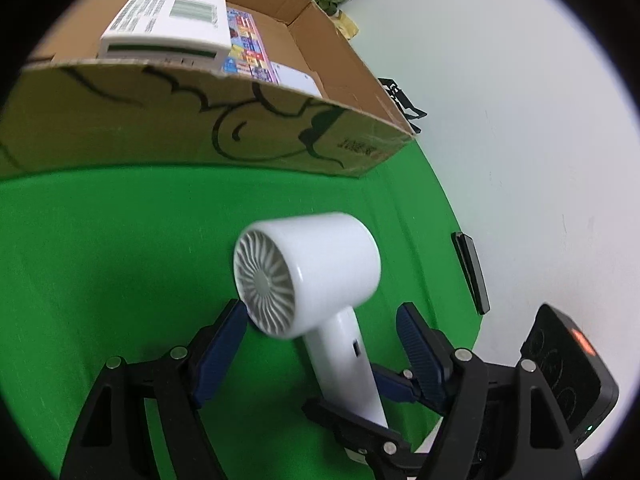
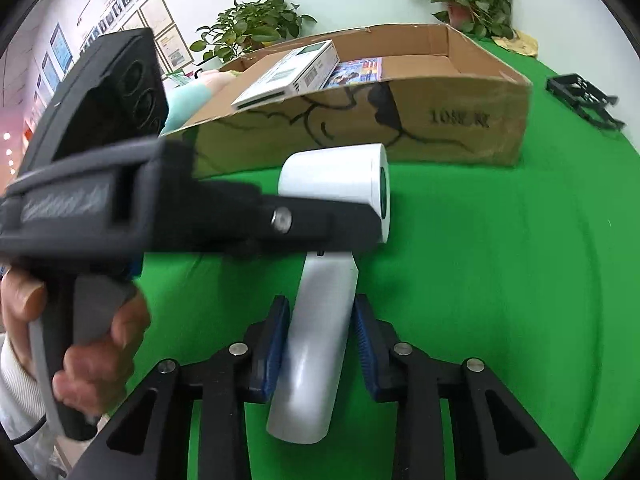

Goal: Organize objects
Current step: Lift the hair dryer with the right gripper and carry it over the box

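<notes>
I see the white plastic hair dryer (image 2: 320, 320) on the green cloth bench (image 2: 500, 280), its handle gripped between my right fingers (image 2: 280, 340). My left fingers (image 1: 224, 344) stand open around its barrel, partly hiding it from the right.

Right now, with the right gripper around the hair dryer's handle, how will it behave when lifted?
The hair dryer is probably rigid, glossy plastic, so its handle may slip between the right gripper pads. Its wide barrel looks head-heavy and could swing down.
</notes>
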